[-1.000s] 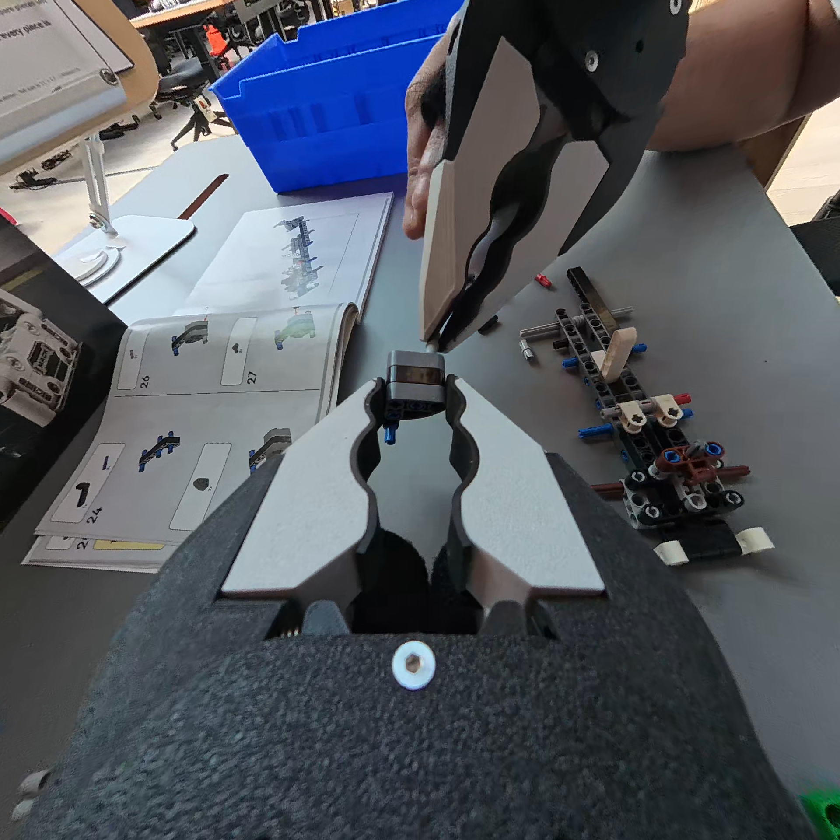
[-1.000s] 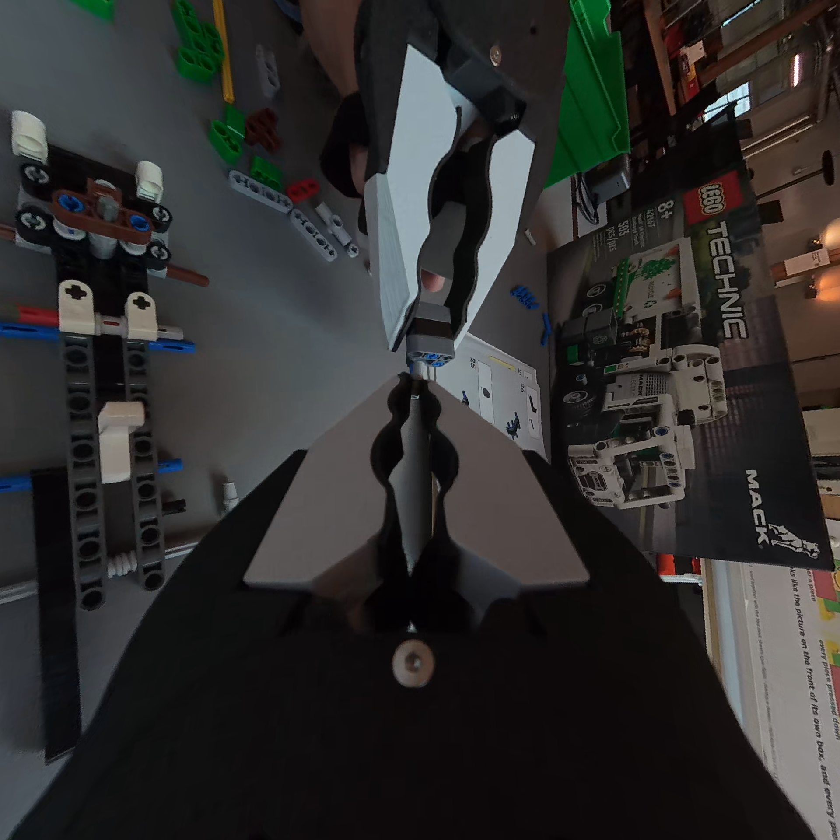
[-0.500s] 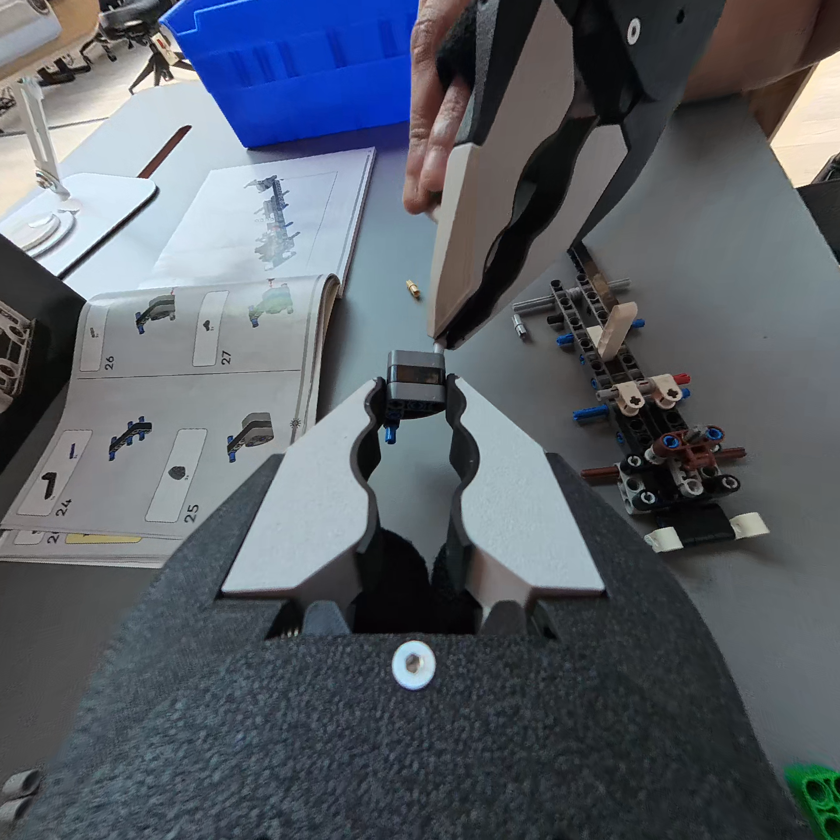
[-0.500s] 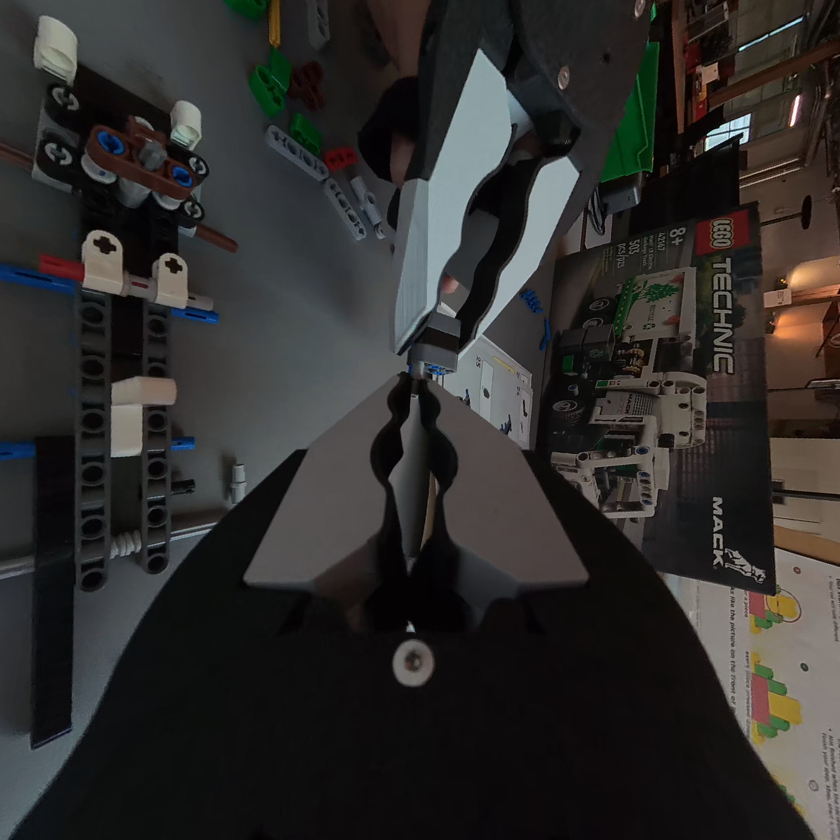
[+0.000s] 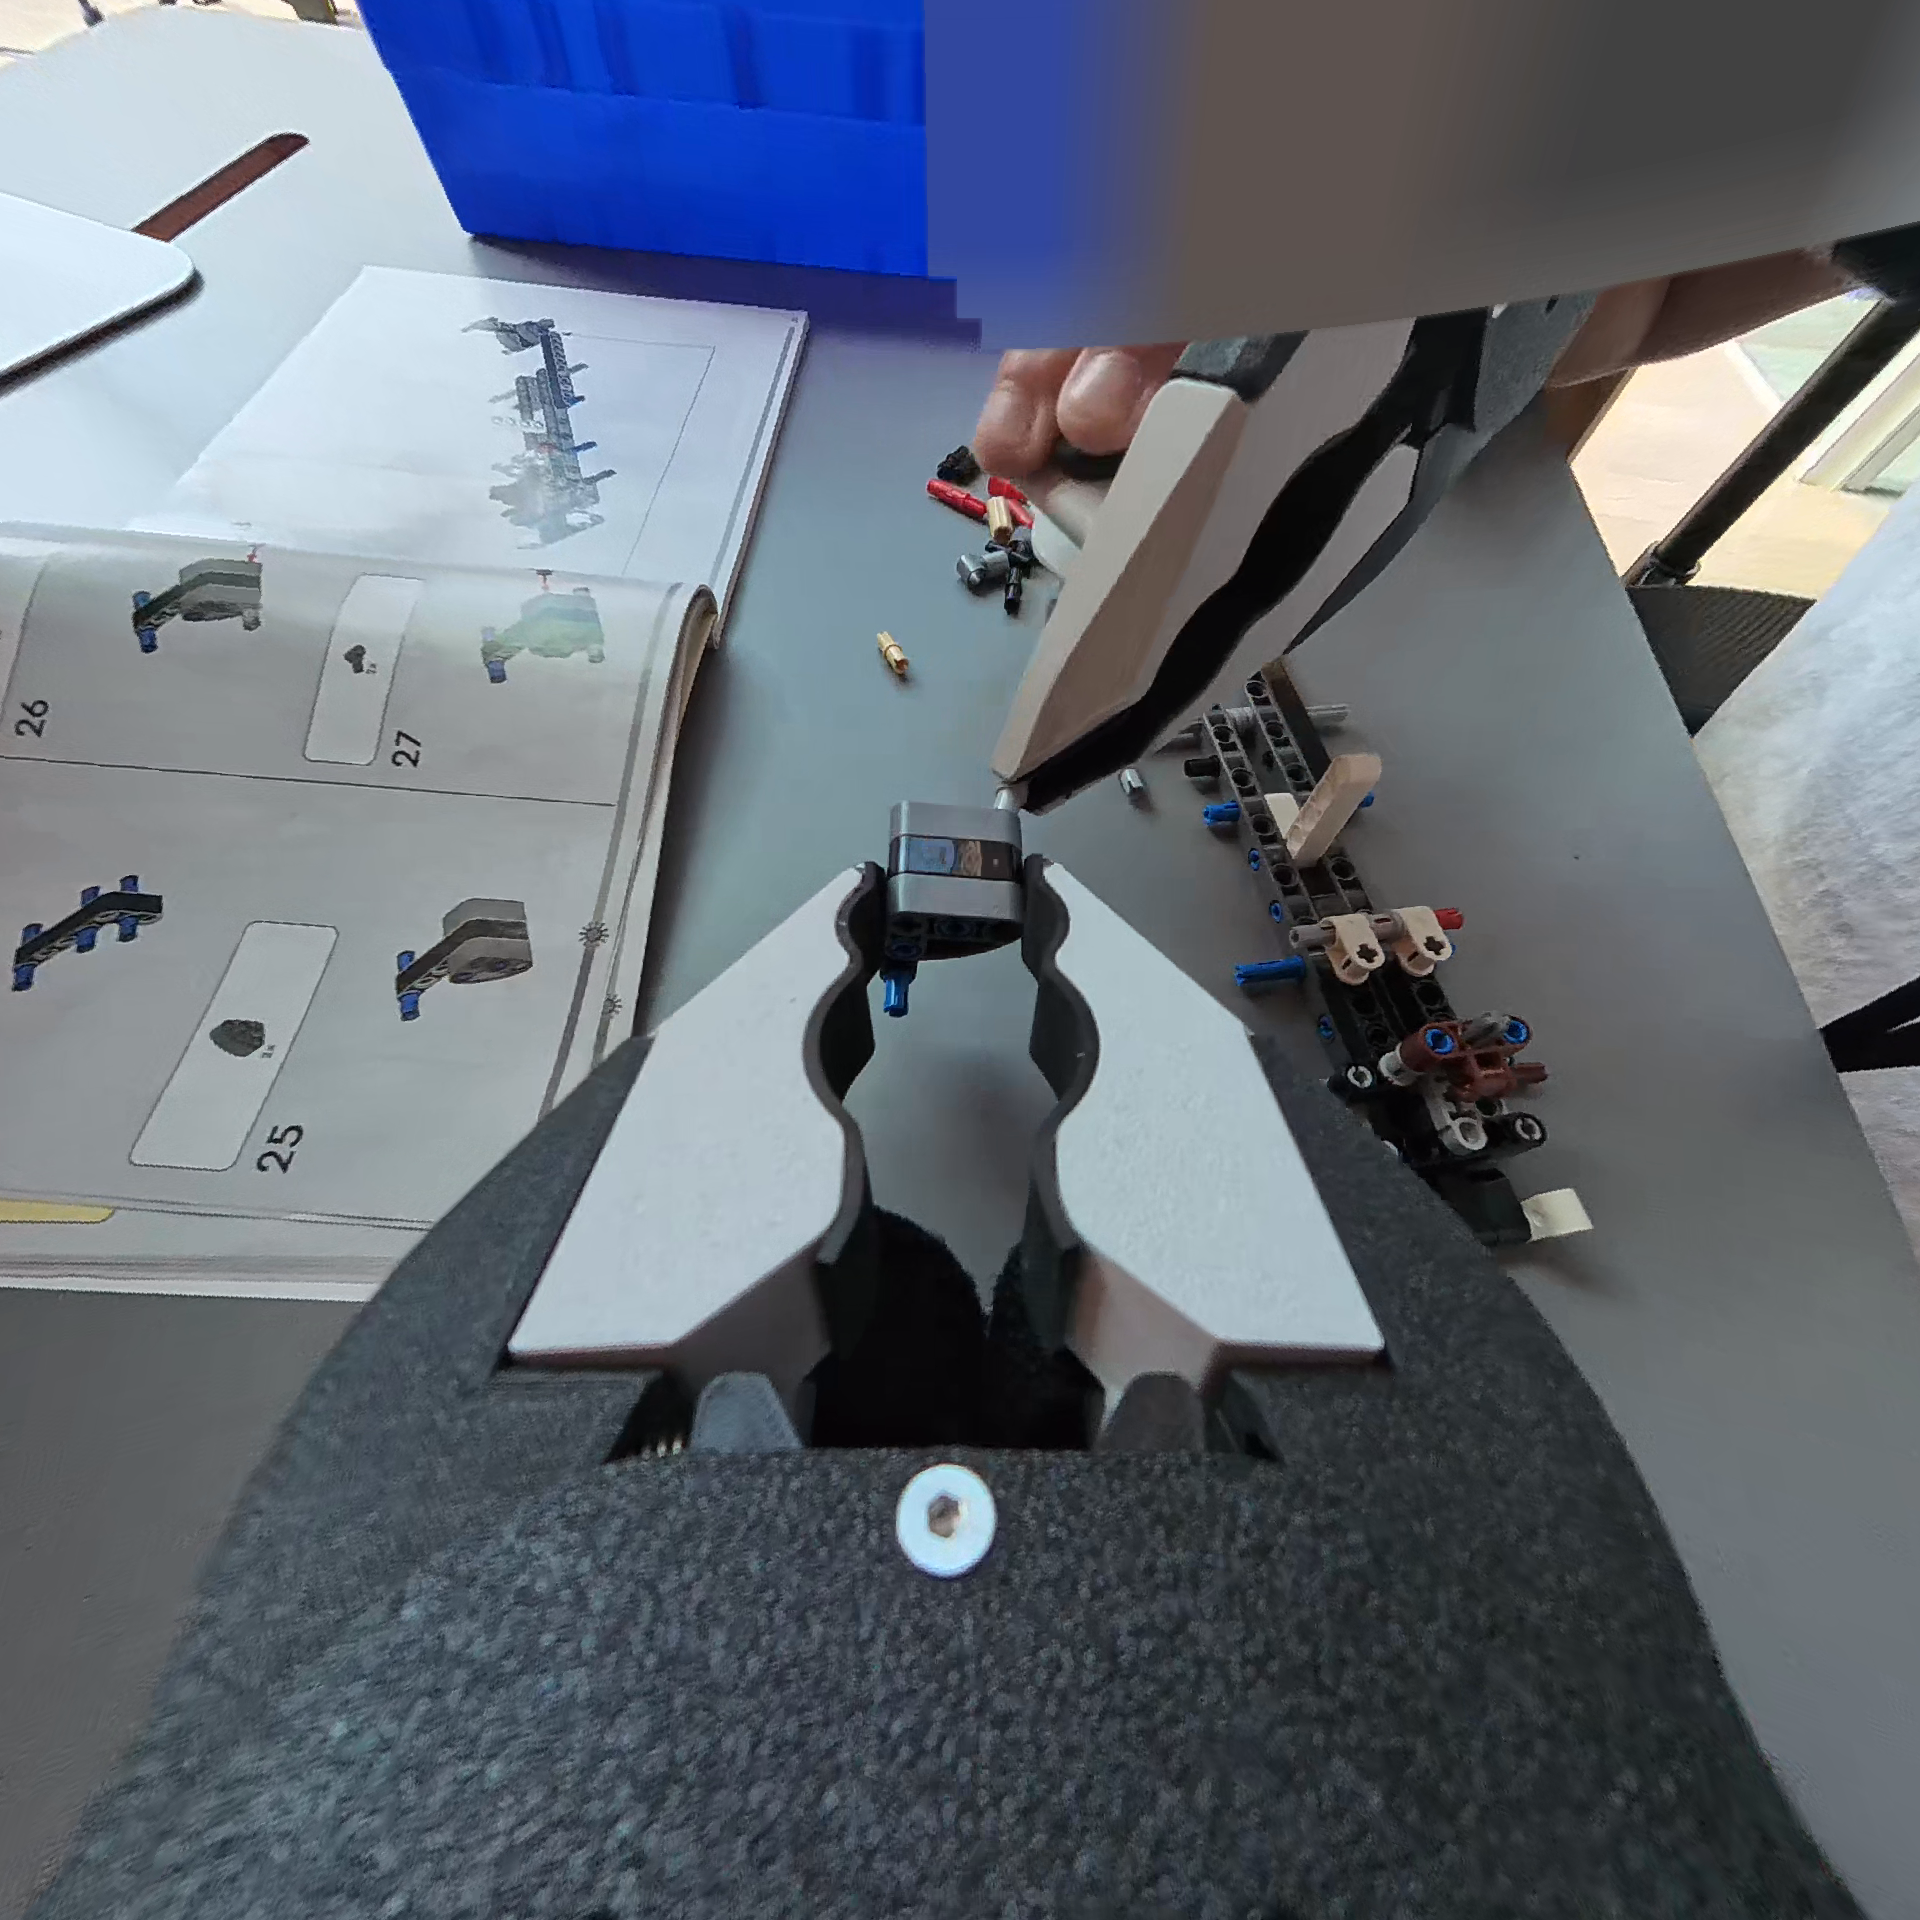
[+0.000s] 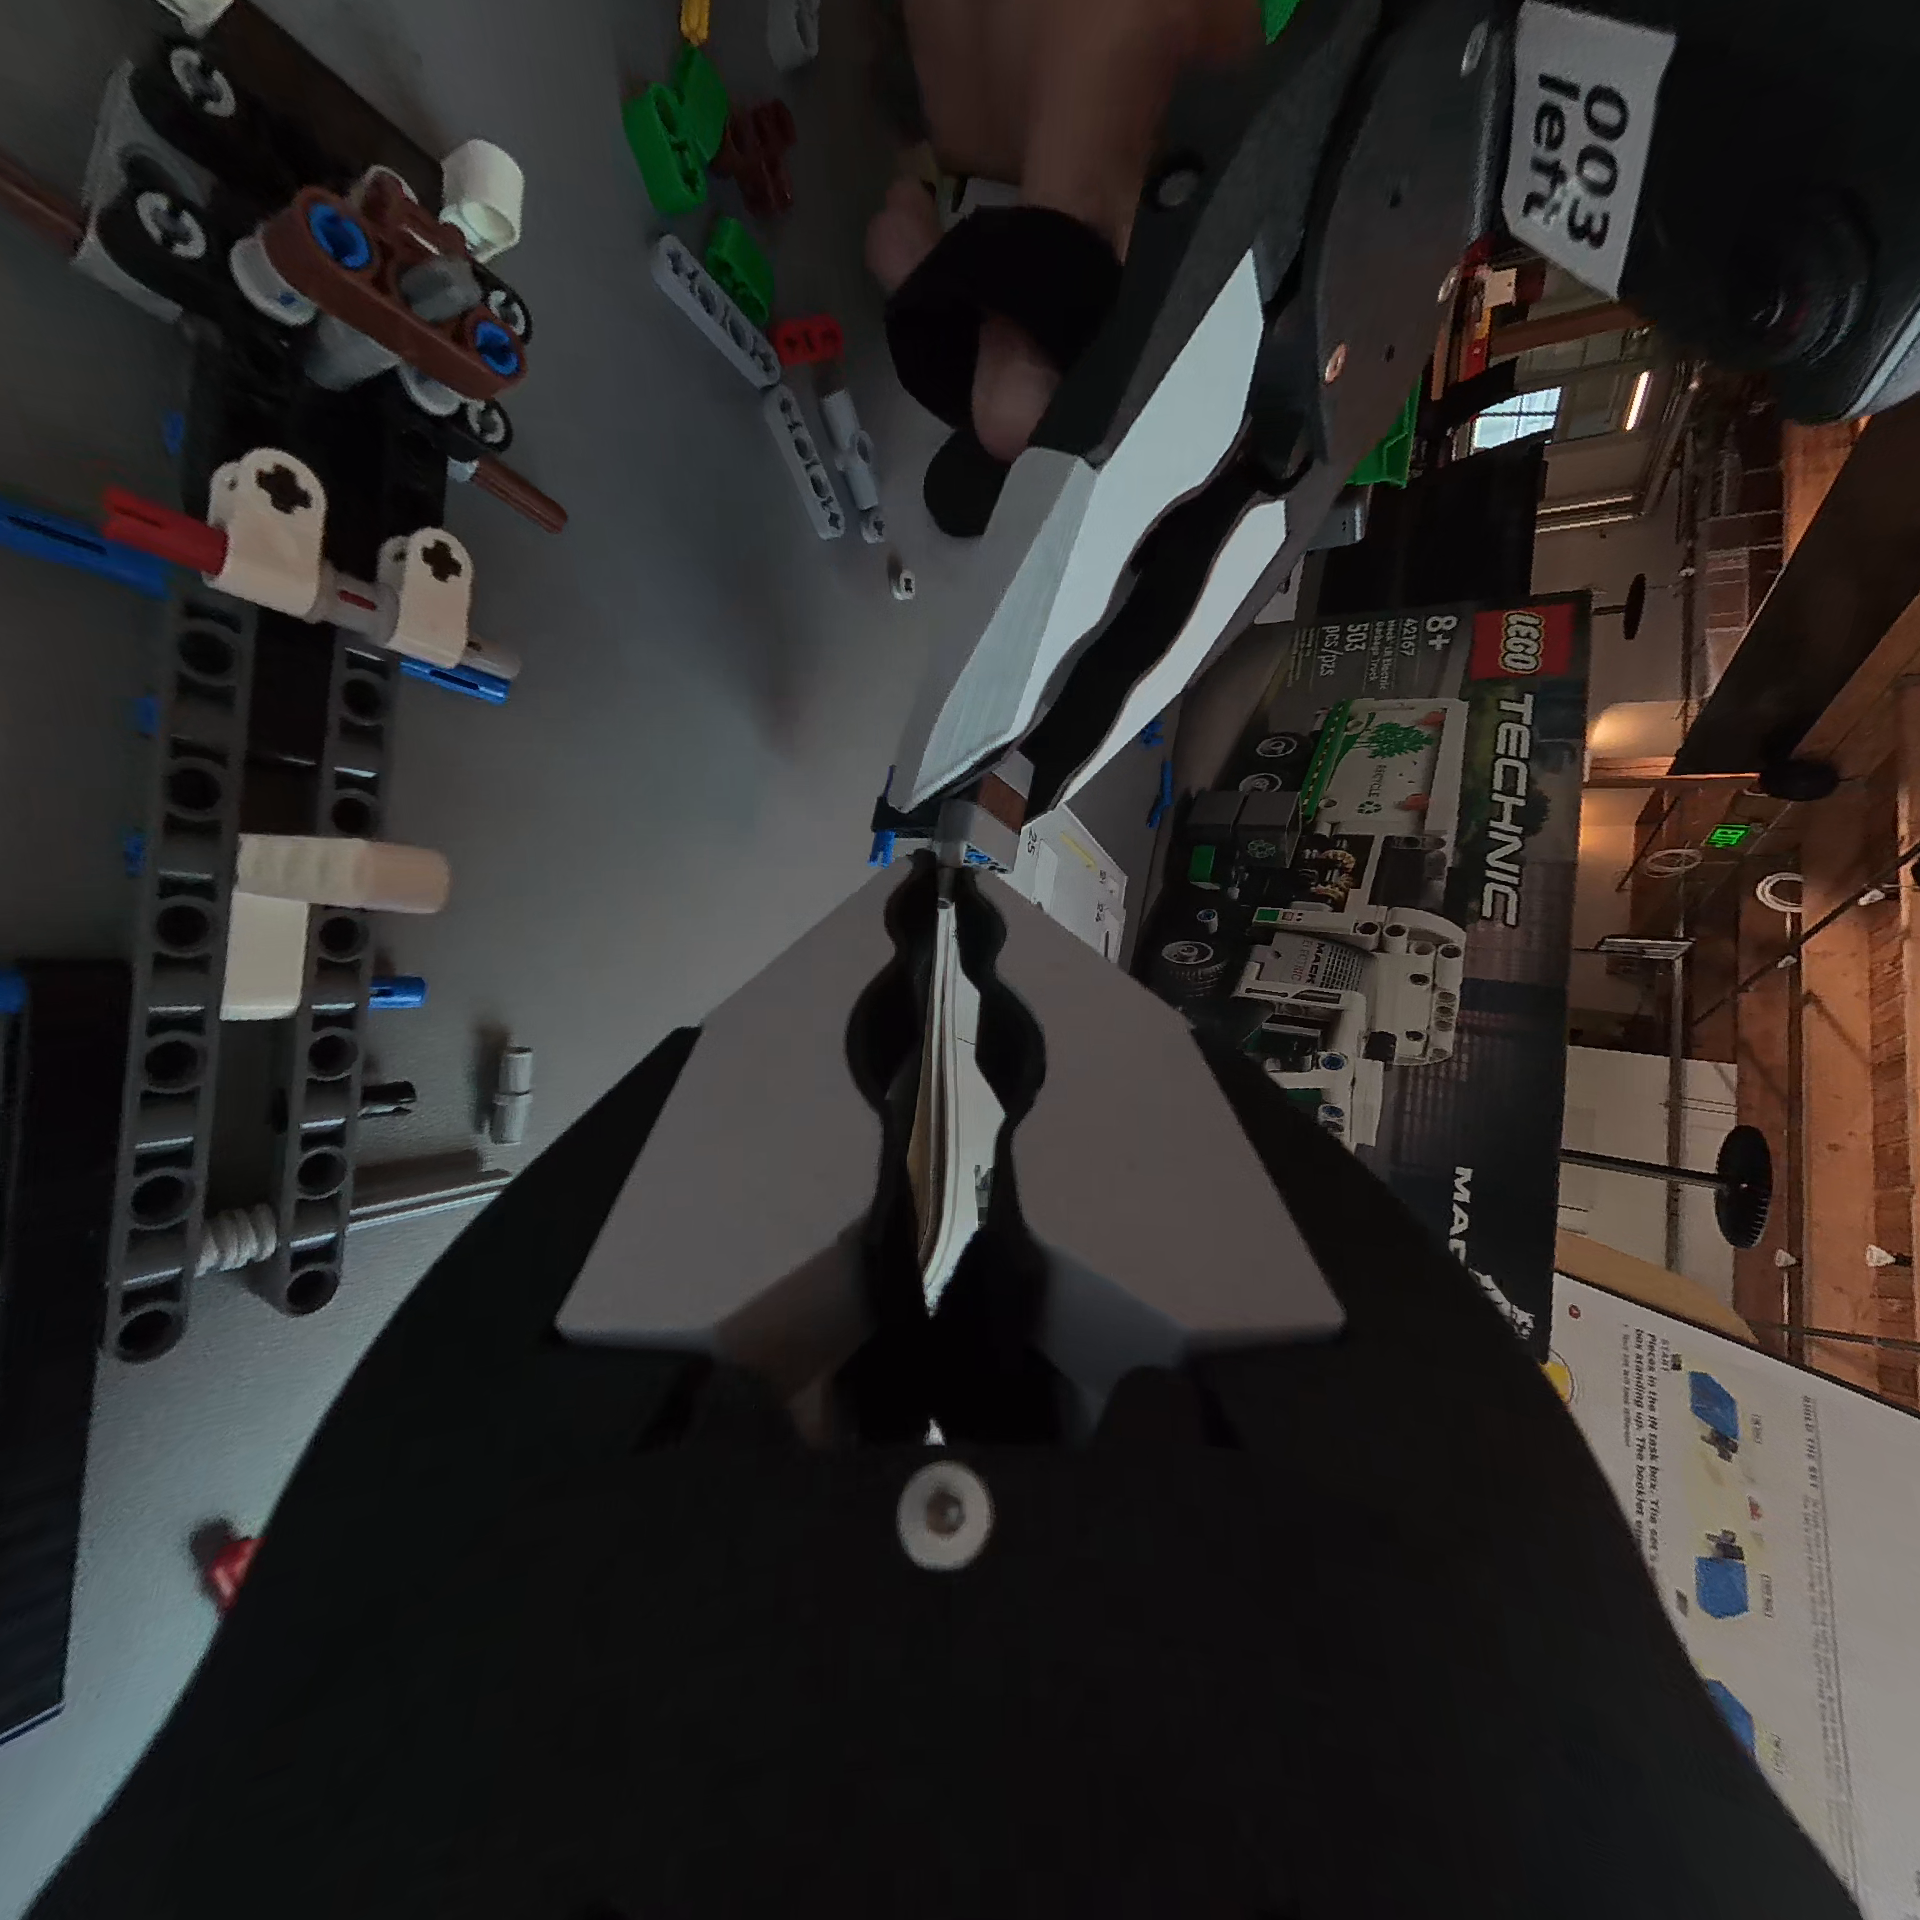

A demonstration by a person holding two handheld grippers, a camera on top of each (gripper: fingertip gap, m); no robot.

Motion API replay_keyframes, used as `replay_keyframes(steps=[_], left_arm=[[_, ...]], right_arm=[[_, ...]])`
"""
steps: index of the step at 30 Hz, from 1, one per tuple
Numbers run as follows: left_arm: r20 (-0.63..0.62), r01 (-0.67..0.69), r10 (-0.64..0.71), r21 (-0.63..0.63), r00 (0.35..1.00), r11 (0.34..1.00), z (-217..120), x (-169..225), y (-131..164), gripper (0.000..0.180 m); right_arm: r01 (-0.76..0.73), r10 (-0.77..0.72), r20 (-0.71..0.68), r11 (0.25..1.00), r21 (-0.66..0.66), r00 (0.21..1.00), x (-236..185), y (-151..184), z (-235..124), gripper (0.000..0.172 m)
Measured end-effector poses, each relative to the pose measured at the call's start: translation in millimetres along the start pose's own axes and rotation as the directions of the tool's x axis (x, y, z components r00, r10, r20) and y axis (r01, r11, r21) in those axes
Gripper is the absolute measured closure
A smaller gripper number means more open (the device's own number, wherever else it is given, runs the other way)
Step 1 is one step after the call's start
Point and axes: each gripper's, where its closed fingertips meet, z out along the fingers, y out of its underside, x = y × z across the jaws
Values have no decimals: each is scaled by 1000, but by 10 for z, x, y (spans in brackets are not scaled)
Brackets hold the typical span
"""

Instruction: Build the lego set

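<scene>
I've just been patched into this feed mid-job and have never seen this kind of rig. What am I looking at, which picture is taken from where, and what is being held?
There is no robot arm: a person holds a two-finger tool in each hand, with a camera on each looking along its fingers.

Left wrist view: the left gripper has its fingers pressed on a small grey and black brick assembly with a blue pin.

Right wrist view: the right gripper is shut on a thin grey pin, its tip at that assembly.

On the grey table lie an open instruction booklet, a long black beam chassis, loose small parts and a blue bin. The set's box shows in the right view.
</scene>
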Motion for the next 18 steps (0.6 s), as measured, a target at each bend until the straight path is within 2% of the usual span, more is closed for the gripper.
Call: replay_keyframes(steps=[4, 7, 14, 15, 18], left_arm=[[-68, 32, -32, 2, 997, 999, -28, 50, 2, 155], [-145, 36, -33, 16, 989, 999, -52, 149, -20, 156], [-139, 40, -43, -21, 989, 999, -20, 138, 31, 156], [-136, 38, -41, -25, 990, 999, -14, 137, 37, 156], [-131, 8, -12, -25, 991, 1000, 6, 163, 37, 155]], right_arm=[[34, -33, -22, 999, 42, 999, 3, -50, -9, 170], [-12, 14, -18, 993, 113, 1000, 12, -149, -31, 170], [-23, 23, 2, 995, 101, 1000, -37, -136, 3, 169], [-43, 42, 8, 994, 100, 999, -45, -131, 6, 169], [-233, 222, 94, 964, 130, 971, -86, -139, -20, 168]])
